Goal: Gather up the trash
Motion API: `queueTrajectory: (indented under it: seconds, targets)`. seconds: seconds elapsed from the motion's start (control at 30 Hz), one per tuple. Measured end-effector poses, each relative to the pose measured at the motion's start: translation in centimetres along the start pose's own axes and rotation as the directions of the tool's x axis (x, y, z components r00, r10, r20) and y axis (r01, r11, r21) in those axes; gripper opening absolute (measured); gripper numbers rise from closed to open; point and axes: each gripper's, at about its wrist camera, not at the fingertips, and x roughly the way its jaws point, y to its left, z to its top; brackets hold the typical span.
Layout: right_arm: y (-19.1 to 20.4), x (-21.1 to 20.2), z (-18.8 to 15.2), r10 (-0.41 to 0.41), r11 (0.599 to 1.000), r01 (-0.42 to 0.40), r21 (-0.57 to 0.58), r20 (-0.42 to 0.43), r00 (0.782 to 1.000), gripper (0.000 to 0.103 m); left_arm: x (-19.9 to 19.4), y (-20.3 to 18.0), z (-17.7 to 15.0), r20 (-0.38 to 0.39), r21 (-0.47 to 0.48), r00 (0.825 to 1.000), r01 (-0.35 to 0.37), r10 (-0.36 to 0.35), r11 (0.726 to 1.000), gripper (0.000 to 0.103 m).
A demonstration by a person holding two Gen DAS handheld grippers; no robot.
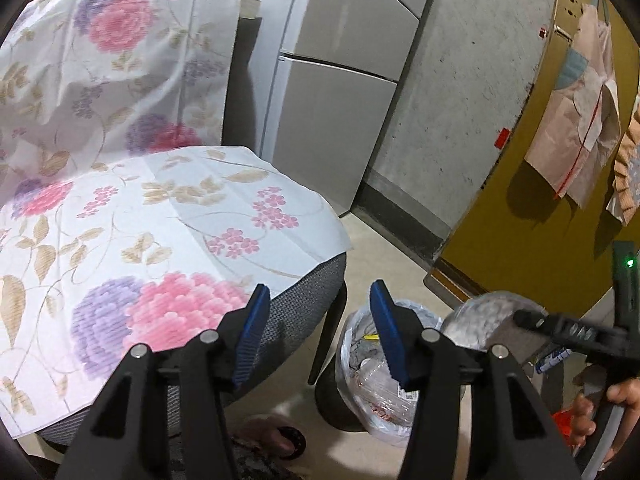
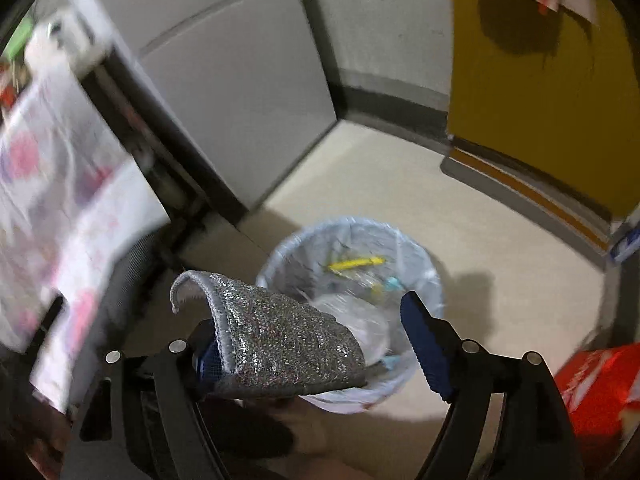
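A trash bin with a clear plastic liner point(image 2: 352, 276) stands on the floor and holds wrappers and a yellow item; it also shows in the left wrist view point(image 1: 372, 372). A silver glittery scrub pad point(image 2: 276, 340) lies draped over the left finger of my right gripper point(image 2: 316, 344), whose jaws stand wide apart just above the bin's near rim. In the left wrist view the pad point(image 1: 480, 320) shows at the right gripper's tip above the bin. My left gripper point(image 1: 320, 336) is open and empty, between the chair and the bin.
A grey chair under a floral cloth point(image 1: 160, 240) stands left of the bin. A grey fridge point(image 1: 340, 80) and concrete wall are behind. A yellow door point(image 1: 540, 200) with hanging bags is at right. A red package point(image 2: 600, 392) lies on the floor right of the bin.
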Motion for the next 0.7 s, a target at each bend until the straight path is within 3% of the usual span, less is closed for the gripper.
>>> queueTrajectory:
  seconds: [0.13, 0.27, 0.47, 0.53, 0.6, 0.7]
  targets:
    - [0.5, 0.4, -0.1, -0.056, 0.998, 0.057, 0.008, -0.041, 0.998, 0.079, 0.0, 0.1, -0.2, -0.007, -0.002, 1.000, -0.001, 0.001, 1.000, 0.051]
    - [1.8, 1.0, -1.0, 0.000, 0.999, -0.003, -0.035, -0.087, 0.996, 0.079, 0.0, -0.1, -0.2, -0.006, 0.001, 1.000, -0.002, 0.002, 1.000, 0.051]
    - [2.9, -1.7, -0.6, 0.011, 0.996, -0.006, -0.088, 0.051, 0.999, 0.079, -0.5, -0.6, -0.1, -0.009, 0.015, 1.000, -0.018, 0.018, 1.000, 0.052]
    - [2.9, -3.2, -0.4, 0.027, 0.995, -0.016, -0.094, 0.109, 0.994, 0.079, -1.2, -1.0, 0.1, -0.008, 0.025, 1.000, -0.026, 0.026, 0.999, 0.056]
    - [3.6, -4.8, -0.1, 0.047, 0.992, -0.027, -0.123, 0.167, 0.985, 0.079, -2.2, -1.4, 0.4, 0.003, 0.044, 0.999, -0.053, 0.053, 0.998, 0.067]
    - [5.2, -6.7, -0.3, 0.086, 0.977, -0.043, -0.209, 0.201, 0.976, 0.079, -4.0, -1.9, 0.8, 0.003, 0.058, 0.996, -0.093, 0.093, 0.994, 0.079]
